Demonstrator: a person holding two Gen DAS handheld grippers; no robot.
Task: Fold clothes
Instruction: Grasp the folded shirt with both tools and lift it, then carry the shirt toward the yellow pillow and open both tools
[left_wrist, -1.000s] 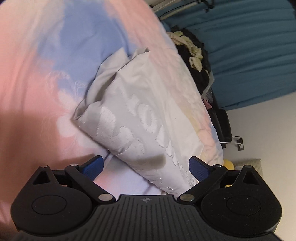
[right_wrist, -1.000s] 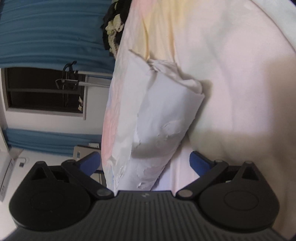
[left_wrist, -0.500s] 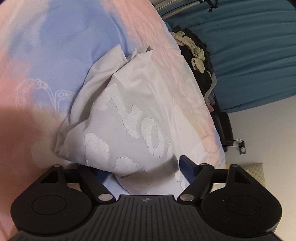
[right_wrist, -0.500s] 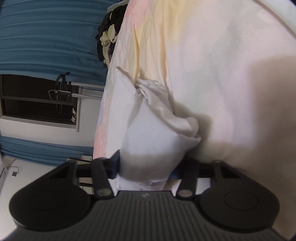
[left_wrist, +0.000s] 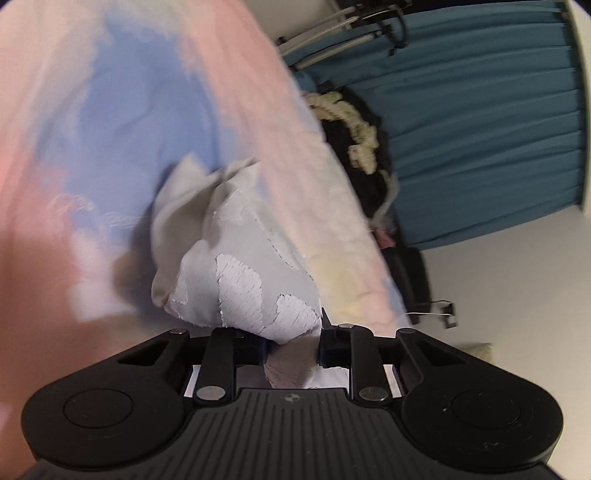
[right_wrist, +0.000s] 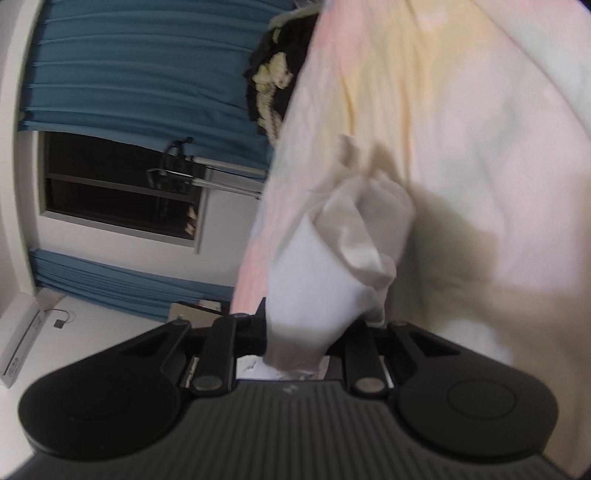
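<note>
I see left gripper (left_wrist: 291, 345) pinching end of white garment (left_wrist: 236, 258), embroidered patches up; right gripper (right_wrist: 308, 341) clamped on other end of same garment (right_wrist: 343, 258); cloth bunched between jaws in both views; garment lifted off pastel bedsheet (left_wrist: 129, 110), near bed edge facing teal curtain (left_wrist: 480, 129); dark clothing pile (left_wrist: 354, 140) beyond that edge; frames motion-blurred.

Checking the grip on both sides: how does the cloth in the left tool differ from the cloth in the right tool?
The left tool pinches cloth bearing raised white embroidery; the right tool pinches plain, smooth white cloth. Left's bunch looks greyer, right's creamier. Both tools are shut on fabric above the pastel bedsheet.
</note>
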